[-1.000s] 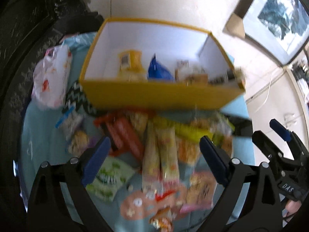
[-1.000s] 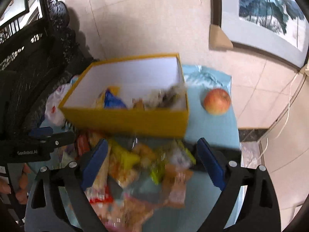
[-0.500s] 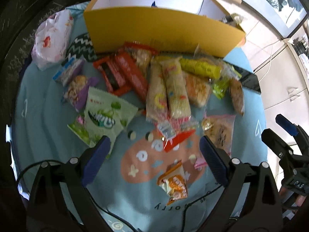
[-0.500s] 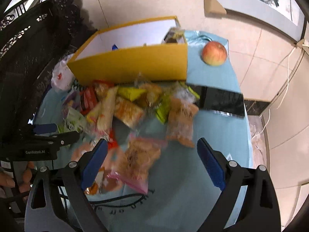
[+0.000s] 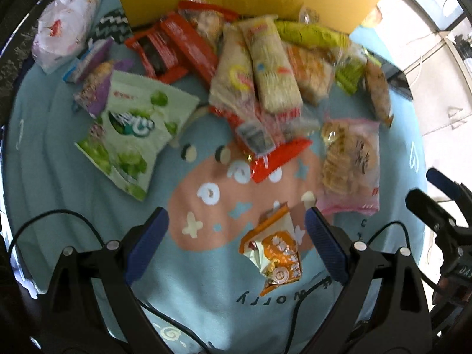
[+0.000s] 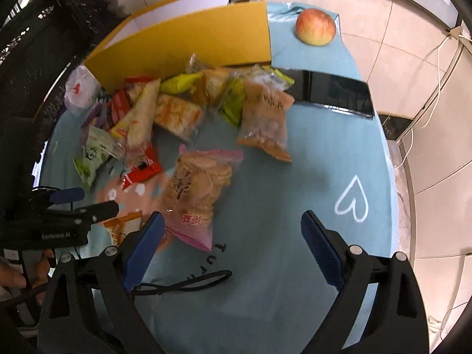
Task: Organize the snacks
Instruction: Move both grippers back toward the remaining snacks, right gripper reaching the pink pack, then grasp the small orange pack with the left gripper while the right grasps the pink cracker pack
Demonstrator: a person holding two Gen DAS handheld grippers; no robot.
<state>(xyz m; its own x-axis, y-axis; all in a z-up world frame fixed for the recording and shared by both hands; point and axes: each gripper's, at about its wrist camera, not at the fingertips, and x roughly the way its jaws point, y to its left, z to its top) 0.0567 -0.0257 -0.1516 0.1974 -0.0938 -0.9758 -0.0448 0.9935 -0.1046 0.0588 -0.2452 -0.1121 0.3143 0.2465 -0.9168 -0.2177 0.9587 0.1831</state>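
Pretty sure I'm working in someone's home here, living room or dining corner by the looks of it. I've got a round table with a light blue cartoon tablecloth point(image 6: 309, 177), little white heart point(image 6: 352, 199) printed on it, which is not office decor lol. The floor point(image 6: 413, 67) is glossy beige tile, with white cables point(image 6: 436, 59) trailing along it. On my left side there's dark carved wooden furniture point(image 6: 32, 29). An apple point(image 6: 315, 27) and a black tablet point(image 6: 336, 94) just sit on the table next to a pile of snack packs point(image 5: 259, 67) and a yellow cardboard box point(image 6: 188, 47).
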